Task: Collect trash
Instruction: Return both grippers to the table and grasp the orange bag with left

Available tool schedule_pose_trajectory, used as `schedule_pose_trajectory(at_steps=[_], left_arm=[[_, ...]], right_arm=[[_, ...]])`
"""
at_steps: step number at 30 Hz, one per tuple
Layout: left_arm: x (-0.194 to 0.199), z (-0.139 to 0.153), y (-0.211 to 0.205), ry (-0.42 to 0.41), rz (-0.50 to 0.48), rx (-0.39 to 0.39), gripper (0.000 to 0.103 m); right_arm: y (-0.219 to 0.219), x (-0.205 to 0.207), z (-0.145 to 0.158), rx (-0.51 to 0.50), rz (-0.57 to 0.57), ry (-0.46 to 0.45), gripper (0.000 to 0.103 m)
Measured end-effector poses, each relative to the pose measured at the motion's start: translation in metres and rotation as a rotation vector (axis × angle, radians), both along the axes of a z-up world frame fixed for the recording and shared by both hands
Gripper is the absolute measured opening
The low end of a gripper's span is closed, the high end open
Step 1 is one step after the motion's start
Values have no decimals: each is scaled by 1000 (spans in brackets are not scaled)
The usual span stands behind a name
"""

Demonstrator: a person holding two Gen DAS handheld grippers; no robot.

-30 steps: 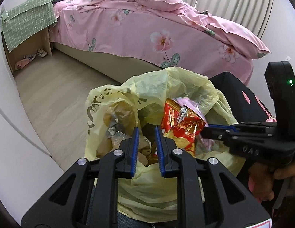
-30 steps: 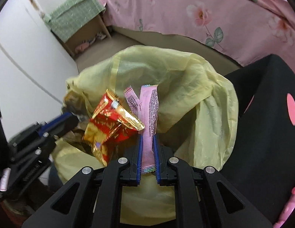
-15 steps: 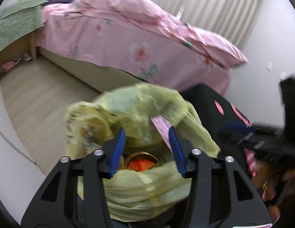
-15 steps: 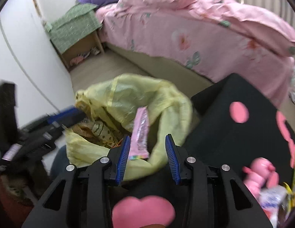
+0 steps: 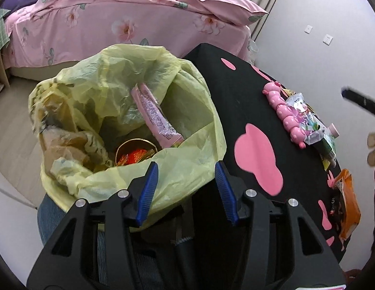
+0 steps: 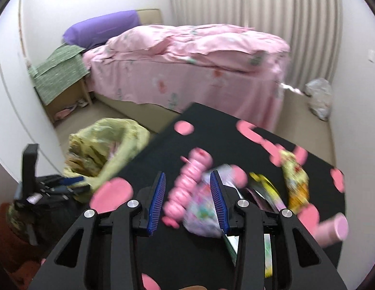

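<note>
At ten o'clock of the black table (image 5: 235, 101), an open yellow trash bag (image 5: 187, 169) holding a pink wrapper (image 5: 154, 116); left gripper (image 5: 185, 188) spread wide, empty, over its near rim; right gripper (image 6: 187, 200) spread, empty, above pink toy (image 6: 187, 186) and blurred wrappers (image 6: 295, 181)
</note>
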State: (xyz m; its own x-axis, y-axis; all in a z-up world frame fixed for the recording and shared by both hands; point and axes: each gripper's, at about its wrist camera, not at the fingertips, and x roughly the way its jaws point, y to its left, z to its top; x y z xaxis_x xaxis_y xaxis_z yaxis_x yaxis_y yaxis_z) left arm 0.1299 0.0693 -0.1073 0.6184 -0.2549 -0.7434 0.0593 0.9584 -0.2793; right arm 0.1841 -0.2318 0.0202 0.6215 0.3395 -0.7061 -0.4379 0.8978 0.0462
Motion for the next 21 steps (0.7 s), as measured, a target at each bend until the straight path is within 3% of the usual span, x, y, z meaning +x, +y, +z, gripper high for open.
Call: schedule_pose_trajectory(at_steps=[7, 12, 18, 21], left_arm=[[-25, 13, -17, 5, -51, 7, 46], [-35, 39, -52, -54, -113, -1, 46], [-46, 71, -142, -88, -372, -76, 54], [-50, 75, -186, -64, -507, -103, 57]], right_arm=[[-65, -39, -10, 27, -123, -23, 36], [-95, -70, -13, 28, -183, -46, 39], [-128, -104, -26, 35, -246, -36, 54], [-144, -120, -31, 38, -278, -40, 55]])
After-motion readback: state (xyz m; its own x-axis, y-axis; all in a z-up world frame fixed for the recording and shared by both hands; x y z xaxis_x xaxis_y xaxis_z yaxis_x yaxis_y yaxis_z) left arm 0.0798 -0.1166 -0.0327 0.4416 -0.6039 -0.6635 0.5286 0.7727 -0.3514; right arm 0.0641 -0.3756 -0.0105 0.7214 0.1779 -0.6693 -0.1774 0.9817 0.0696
